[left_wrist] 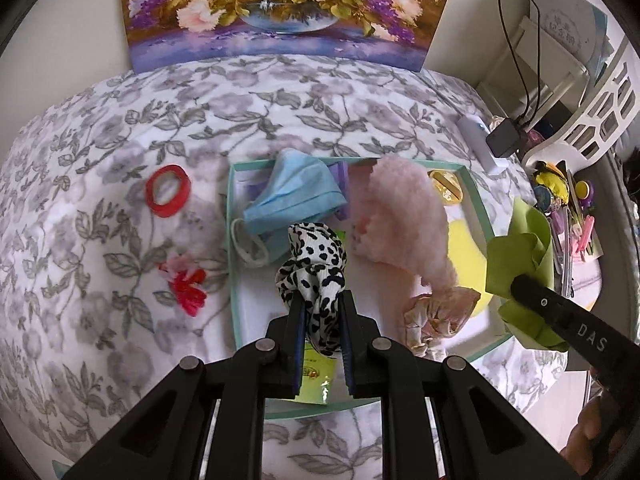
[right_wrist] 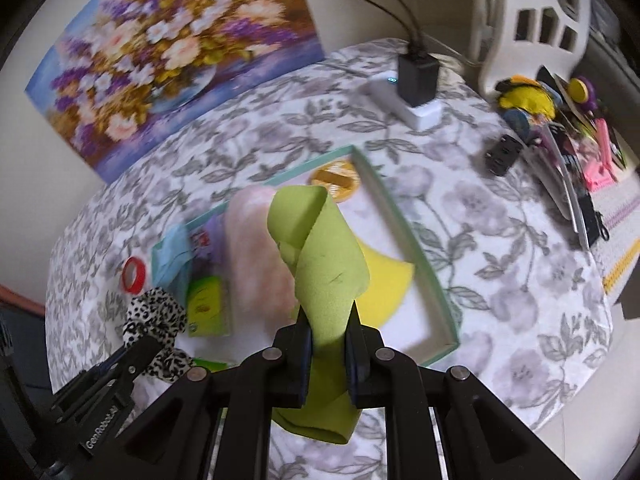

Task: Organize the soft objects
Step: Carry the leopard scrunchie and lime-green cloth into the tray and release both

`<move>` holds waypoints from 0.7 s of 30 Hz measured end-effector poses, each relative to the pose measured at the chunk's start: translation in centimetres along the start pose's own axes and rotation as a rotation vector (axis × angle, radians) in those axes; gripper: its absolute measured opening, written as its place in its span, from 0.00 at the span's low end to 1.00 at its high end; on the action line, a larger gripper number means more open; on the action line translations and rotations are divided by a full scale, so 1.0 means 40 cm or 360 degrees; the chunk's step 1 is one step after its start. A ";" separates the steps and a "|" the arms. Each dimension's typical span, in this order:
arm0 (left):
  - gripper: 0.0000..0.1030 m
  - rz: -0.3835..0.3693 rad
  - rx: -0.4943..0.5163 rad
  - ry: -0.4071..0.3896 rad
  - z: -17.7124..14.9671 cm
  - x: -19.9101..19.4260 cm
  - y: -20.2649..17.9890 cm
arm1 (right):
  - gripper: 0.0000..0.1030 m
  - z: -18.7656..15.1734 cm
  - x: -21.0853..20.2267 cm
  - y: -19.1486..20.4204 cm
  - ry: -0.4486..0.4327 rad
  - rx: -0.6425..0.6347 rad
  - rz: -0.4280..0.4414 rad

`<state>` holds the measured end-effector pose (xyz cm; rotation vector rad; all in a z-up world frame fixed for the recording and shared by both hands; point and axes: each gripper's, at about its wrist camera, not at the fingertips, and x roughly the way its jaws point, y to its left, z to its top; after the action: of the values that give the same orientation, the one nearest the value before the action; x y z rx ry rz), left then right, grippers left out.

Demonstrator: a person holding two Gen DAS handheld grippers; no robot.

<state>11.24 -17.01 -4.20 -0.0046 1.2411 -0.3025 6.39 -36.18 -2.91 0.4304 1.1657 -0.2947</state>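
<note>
My left tongs (left_wrist: 320,304) are clenched on a crumpled scrunchie (left_wrist: 314,268) of glossy white fabric blotched with black leopard spots, held just above the shallow mint-edged tray (left_wrist: 231,264). My right tongs (right_wrist: 328,320) grip a matte lime-green cloth (right_wrist: 320,256), curled over on itself like a loose ribbon, hanging above the tray's near right part. Inside the tray I see a pleated pale-blue face mask (left_wrist: 292,196) with white ear loops, a fluffy pink plush piece (left_wrist: 404,220), a wrinkled beige-pink scrunchie (left_wrist: 436,312) and a flat yellow sheet (left_wrist: 464,248). On the grey-flowered cloth of the tabletop (left_wrist: 120,128), left of the tray, lie a thin red ring (left_wrist: 168,190) and a small red-and-pink bow (left_wrist: 186,284).
</note>
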 end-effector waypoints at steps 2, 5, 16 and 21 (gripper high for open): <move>0.16 -0.0007 -0.0005 0.0010 0.001 0.006 -0.006 | 0.14 0.004 0.010 -0.021 0.0014 0.0020 -0.0041; 0.16 -0.0004 0.0008 0.0019 0.002 0.016 -0.018 | 0.14 0.008 0.028 -0.036 0.0031 0.0028 -0.0058; 0.16 0.0026 0.0073 0.0063 0.014 0.067 -0.049 | 0.15 0.011 0.117 -0.028 0.0133 -0.0002 0.0026; 0.16 0.0033 0.0093 0.0089 0.017 0.092 -0.059 | 0.15 0.018 0.127 -0.021 0.0132 -0.0007 0.0055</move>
<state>12.41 -20.22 -7.00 0.0671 1.2865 -0.3223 8.50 -37.27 -7.54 0.4620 1.2384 -0.2460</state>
